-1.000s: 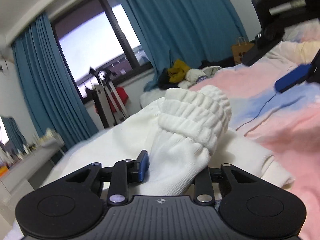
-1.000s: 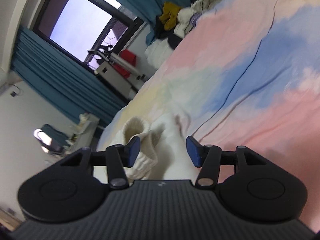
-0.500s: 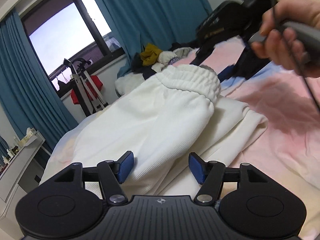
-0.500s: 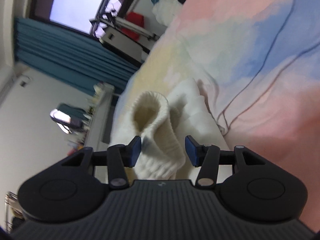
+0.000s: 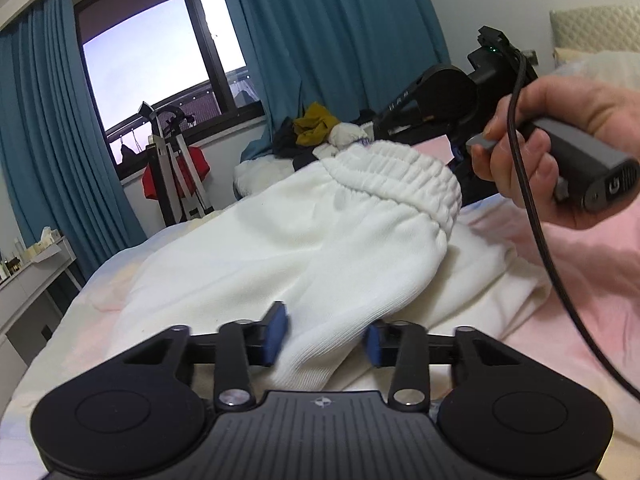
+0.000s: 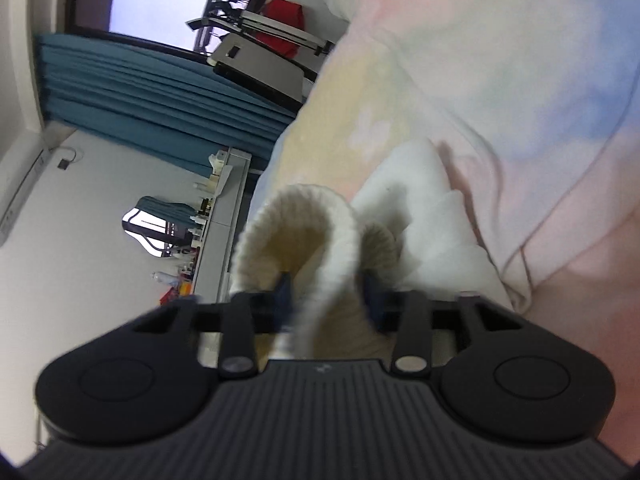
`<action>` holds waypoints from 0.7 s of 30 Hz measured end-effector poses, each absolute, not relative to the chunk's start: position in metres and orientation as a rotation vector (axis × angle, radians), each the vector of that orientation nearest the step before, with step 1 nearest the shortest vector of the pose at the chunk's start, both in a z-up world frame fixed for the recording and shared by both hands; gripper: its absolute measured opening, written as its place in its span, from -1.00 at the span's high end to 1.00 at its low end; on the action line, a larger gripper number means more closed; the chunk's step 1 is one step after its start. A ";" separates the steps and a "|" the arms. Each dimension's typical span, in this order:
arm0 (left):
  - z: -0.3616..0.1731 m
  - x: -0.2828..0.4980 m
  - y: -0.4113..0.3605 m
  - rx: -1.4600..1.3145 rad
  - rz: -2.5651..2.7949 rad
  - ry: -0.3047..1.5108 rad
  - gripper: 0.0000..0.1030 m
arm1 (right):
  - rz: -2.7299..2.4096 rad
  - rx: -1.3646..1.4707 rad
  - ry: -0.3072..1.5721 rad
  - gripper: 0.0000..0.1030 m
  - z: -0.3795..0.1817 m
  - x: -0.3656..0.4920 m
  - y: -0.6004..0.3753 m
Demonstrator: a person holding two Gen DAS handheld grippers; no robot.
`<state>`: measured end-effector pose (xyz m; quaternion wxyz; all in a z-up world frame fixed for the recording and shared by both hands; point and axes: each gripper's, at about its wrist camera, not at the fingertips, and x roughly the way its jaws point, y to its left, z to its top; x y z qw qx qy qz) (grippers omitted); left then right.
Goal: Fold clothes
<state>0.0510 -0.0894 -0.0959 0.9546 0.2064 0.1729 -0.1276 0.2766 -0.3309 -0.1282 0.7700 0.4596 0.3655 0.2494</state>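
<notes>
White sweatpants (image 5: 304, 248) lie bunched on the pastel bed (image 5: 576, 304). The left gripper (image 5: 322, 338) straddles a fabric fold, pads apart. The right gripper (image 6: 326, 300) brackets the ribbed waistband (image 6: 320, 224), pads blurred; whether they clamp it cannot be told.

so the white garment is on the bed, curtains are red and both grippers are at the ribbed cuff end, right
Not quite: the curtains are teal blue, as the left wrist view shows. The rest holds: the white garment lies on the bed, with the left gripper and right gripper at its cuff.
</notes>
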 end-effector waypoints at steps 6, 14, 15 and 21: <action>-0.086 0.036 -0.093 0.446 -0.260 0.282 0.75 | 0.585 0.930 0.611 0.62 -0.080 0.259 -0.330; -0.054 0.042 -0.128 0.422 -0.400 0.264 0.77 | 0.446 0.850 0.495 0.62 -0.052 0.240 -0.388; -0.061 0.046 -0.133 0.433 -0.422 0.294 0.76 | 0.398 0.809 0.530 0.62 -0.057 0.242 -0.391; -0.093 0.057 -0.141 0.467 -0.488 0.414 0.65 | 0.238 0.674 0.755 0.61 -0.103 0.258 -0.394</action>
